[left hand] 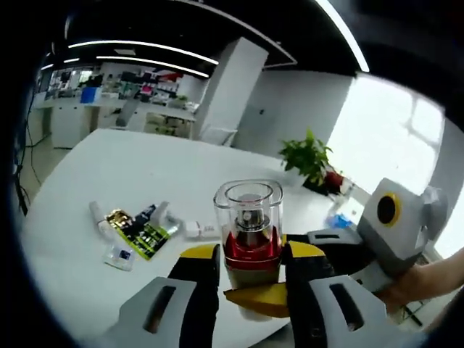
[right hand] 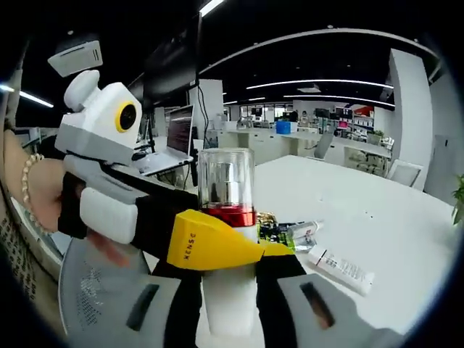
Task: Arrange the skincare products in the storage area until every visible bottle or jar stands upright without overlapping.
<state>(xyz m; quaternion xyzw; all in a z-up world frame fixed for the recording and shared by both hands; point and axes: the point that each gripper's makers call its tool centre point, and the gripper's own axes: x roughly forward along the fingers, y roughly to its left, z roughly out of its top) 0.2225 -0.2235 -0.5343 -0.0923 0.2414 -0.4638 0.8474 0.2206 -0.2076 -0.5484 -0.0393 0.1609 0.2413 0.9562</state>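
Low in the middle of the left gripper view, the left claw (left hand: 250, 272) is clamped on a bottle (left hand: 249, 225) with a clear cap and a red collar, its black pads pressed to either side. The right claw (left hand: 337, 239) comes in from the right of that frame with a yellow finger (left hand: 257, 299) under the left one's tips.

Seen from the right gripper view, the right claw (right hand: 230, 290) is closed narrowly on the white lower body of the same bottle (right hand: 227, 196), while the left claw (right hand: 210, 246) crosses from the left edge and grips it just under the red collar. So both claws hold one bottle, upright, above the near edge of the white tabletop (left hand: 145, 167).

Other products lie flat farther back: a white tube (right hand: 341, 268) at lower right of the right gripper view, and a green-and-gold packet (left hand: 141, 232) with small tubes around it at left of the left gripper view.

I'd say this is mid-placement of one bottle, with most items not yet standing. Next calls for setting it down on bare tabletop beside the pile, one claw letting go first.
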